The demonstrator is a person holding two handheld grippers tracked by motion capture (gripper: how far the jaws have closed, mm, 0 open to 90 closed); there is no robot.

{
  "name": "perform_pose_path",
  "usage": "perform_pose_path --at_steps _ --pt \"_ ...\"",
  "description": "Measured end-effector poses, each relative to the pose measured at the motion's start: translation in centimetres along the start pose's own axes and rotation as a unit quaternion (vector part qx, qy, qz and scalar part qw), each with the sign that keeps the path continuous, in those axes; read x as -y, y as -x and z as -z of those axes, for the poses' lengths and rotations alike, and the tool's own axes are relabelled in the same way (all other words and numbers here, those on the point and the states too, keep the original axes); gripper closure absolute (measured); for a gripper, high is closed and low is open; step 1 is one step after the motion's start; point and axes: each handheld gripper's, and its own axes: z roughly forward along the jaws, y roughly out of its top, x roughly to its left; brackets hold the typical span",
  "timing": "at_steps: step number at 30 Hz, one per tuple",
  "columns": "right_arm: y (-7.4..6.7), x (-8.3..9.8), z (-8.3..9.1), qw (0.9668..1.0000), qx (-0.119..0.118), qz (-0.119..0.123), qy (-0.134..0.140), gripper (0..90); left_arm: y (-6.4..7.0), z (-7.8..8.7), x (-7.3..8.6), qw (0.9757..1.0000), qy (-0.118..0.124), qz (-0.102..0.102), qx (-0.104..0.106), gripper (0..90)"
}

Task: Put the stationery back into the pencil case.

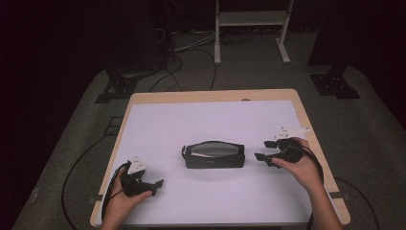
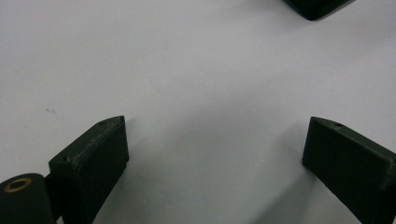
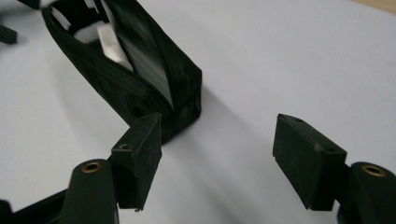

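So there's a black zip pouch [image 1: 213,155] lying flat in the middle of the white surface [image 1: 191,120], long side facing the person, with what looks like a clear window panel on top. The right gripper [image 1: 264,150] sits just beside its right end, fingers [image 3: 137,156] spread wide and pinching nothing. In the right gripper view the near end of the pouch is right by one finger, maybe touching it, can't quite tell. The left gripper [image 1: 158,184] is down at the front left, apart from the pouch, fingers [image 2: 95,158] also spread, bare surface between them.

What could go wrong, I'd guess: the pouch is soft and light, so if one side closes on it or pushes it while the other isn't bracing, it'll probably just slide or twist across the smooth surface. The fabric could also bunch up and slip out — floppy stuff does that.

Hard to make out: the zipper pull, whether it's zipped at all, and what the pale thing inside is. The left gripper view just catches a cut-off corner of the pouch.
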Motion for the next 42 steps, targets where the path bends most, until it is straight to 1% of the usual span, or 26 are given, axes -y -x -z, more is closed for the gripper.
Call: perform_pose_path --at_steps 4,6,11,17,22,26,29,33,38,42 --pt "0.3 1.1 0.2 0.9999 0.012 -0.005 -0.007 30.2 0.0 0.0 0.0 1.0 0.0 0.0 0.0 6.2" --pt "0.4 1.6 0.3 0.9997 0.022 -0.008 -0.009 29.7 0.0 0.0 0.0 1.0 0.0 0.0 0.0 6.2" --pt "0.7 2.8 0.7 0.9991 0.034 -0.02 -0.017 27.8 0.0 0.0 0.0 1.0 0.0 0.0 0.0 6.2" --pt "0.8 3.8 1.1 0.9982 0.051 -0.022 -0.022 24.9 0.0 0.0 0.0 1.0 0.0 0.0 0.0 6.2" --pt "0.8 4.6 1.3 0.997 0.065 -0.026 -0.032 23.5 0.0 0.0 0.0 1.0 0.0 0.0 0.0 6.2" --pt "0.8 5.5 1.5 0.9966 0.067 -0.035 -0.033 23.5 0.0 0.0 0.0 1.0 0.0 0.0 0.0 6.2" --pt "0.8 6.3 1.6 0.9959 0.07 -0.04 -0.04 23.5 0.0 0.0 0.0 1.0 0.0 0.0 0.0 6.2" --pt "0.8 7.1 1.4 0.9952 0.077 -0.041 -0.045 22.1 0.0 0.0 0.0 1.0 0.0 0.0 0.0 6.2" --pt "0.9 7.7 1.2 0.9942 0.084 -0.045 -0.049 21.4 0.0 0.0 0.0 1.0 0.0 0.0 0.0 6.2" --pt "0.9 7.9 1.2 0.9943 0.087 -0.044 -0.043 21.4 0.0 0.0 0.0 1.0 0.0 0.0 0.0 6.2"
